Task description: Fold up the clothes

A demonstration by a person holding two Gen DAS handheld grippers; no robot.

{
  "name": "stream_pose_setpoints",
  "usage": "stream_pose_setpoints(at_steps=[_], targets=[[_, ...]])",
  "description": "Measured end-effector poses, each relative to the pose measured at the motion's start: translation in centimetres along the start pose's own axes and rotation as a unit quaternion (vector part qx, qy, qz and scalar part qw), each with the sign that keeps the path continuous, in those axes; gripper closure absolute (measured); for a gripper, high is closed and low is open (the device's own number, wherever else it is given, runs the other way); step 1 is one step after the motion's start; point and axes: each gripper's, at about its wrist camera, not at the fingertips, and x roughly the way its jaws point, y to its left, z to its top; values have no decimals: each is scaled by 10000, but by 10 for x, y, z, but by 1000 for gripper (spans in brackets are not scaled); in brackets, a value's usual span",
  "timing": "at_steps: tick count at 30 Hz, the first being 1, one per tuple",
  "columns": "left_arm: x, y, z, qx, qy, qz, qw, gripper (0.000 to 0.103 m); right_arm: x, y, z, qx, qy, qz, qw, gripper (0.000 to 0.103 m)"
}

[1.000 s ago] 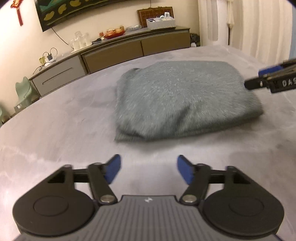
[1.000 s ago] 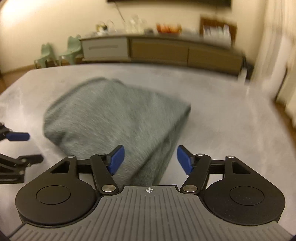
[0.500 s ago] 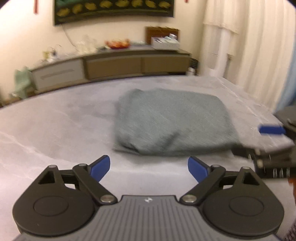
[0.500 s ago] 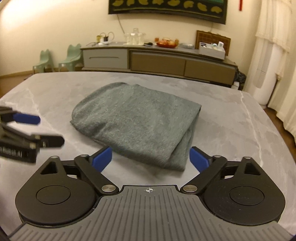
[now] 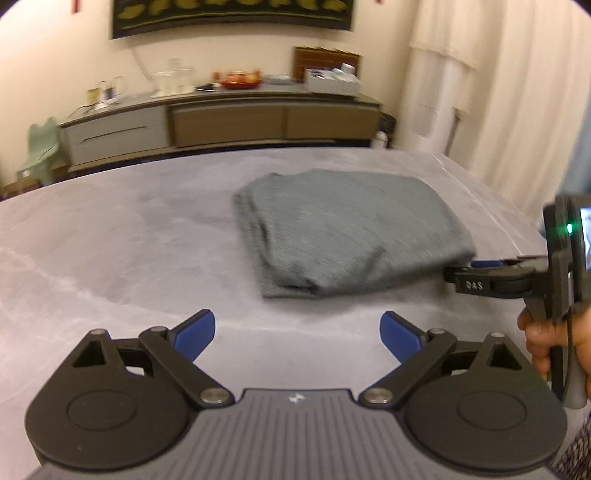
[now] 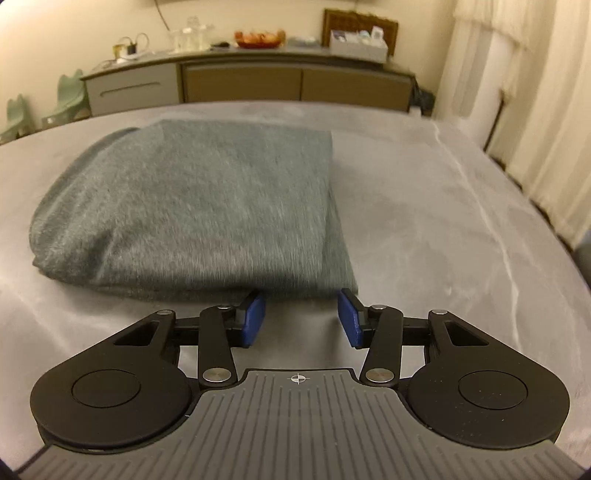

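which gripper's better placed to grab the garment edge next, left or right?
Right, probably. The right gripper is open with its fingertips right at the near edge of the folded grey garment. The left gripper, also open, sits back with bare table between it and the cloth.

A long low sideboard (image 5: 221, 122) stands against a cream wall (image 5: 55, 55), with one grey drawer section at its left end and brown fronts along the rest. On its top sit clear glassware (image 5: 173, 79), a red bowl of fruit (image 5: 240, 79), a white box of small items (image 5: 332, 83) and a dark wooden board (image 5: 325, 61). A dark hanging with yellow shapes (image 5: 229, 14) is above. Pale curtains (image 5: 517, 110) fill the right side. Two pale green child's chairs (image 6: 70, 96) stand at the left. The light is warm and yellowish.
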Motion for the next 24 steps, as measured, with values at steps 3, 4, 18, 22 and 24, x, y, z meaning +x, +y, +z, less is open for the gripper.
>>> stream_pose_setpoints(at_steps=[3,4,18,22,24], targets=[[7,-9,-2,69,63,-177,9998,4,-9,-5,-1,177,18,26,9998,22],[9,-12,-3,99,62,-209,9997,1,-25,2,-3,29,-117,50,9999,15],[25,-22,-20,-241,-21,-395,9989,0,-70,26,-29,-453,-369,63,9983,1],[23,-24,-22,-280,-230,-341,9988,0,-65,20,-30,-358,-340,88,9987,1],[24,-27,-22,-220,-227,-229,9992,0,-64,18,-31,-325,-319,80,9989,1]])
